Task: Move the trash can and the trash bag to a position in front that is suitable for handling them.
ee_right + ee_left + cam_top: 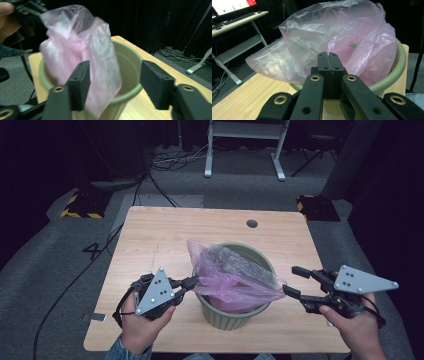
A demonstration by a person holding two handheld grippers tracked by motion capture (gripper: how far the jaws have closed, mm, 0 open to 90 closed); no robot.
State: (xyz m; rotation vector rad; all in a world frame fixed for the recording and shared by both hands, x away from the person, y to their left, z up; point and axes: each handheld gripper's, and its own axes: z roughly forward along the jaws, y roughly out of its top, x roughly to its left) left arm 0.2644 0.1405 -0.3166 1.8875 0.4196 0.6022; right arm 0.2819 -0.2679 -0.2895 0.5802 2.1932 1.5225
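High view: crumpled translucent pink bag inside green bin.

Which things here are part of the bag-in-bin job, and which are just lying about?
In the job: pink plastic bag; green bin; left gripper, shut on the bag's edge; right gripper, open beside the bag.

Lying about: grey tag at the table edge; floor cables; white desk frame.

A lab or recording room — dark curtains all round, grey carpet, cables trailing across it, hazard-striped stand bases, and a desk with a lit monitor.
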